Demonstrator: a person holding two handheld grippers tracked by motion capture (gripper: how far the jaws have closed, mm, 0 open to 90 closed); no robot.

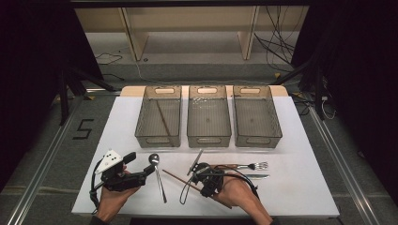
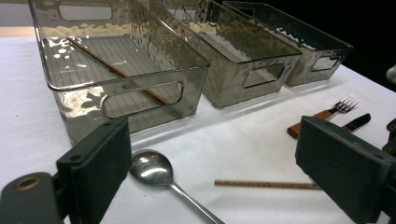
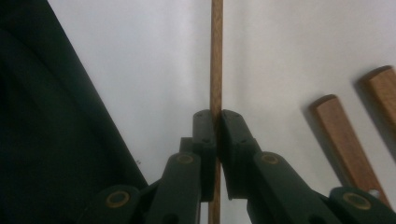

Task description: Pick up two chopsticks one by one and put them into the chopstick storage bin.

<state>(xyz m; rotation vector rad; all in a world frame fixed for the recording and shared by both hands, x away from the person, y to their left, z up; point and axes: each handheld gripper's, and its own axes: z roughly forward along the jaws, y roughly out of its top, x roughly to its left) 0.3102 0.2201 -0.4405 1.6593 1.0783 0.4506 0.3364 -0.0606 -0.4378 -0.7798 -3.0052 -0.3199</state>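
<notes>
My right gripper [image 3: 217, 119] is shut on a thin wooden chopstick [image 3: 215, 56], which runs straight up between its pads. In the high view that chopstick [image 1: 176, 176] slants across the white table's front, held by the right gripper [image 1: 202, 185] near its middle. My left gripper [image 1: 139, 164] rests at the front left, open, nothing between its fingers. From the left gripper [image 2: 215, 154] I see a metal spoon [image 2: 152, 168] just ahead on the table. A second chopstick [image 1: 164, 121] lies in the left bin [image 1: 141, 133].
Three translucent grey bins stand in a row at the back; the middle bin [image 1: 209, 139] and right bin [image 1: 277, 131] hold nothing I can see. A wooden-handled fork [image 1: 248, 166] and a knife [image 1: 256, 176] lie right of my right hand. The spoon [image 1: 157, 171] lies between the grippers.
</notes>
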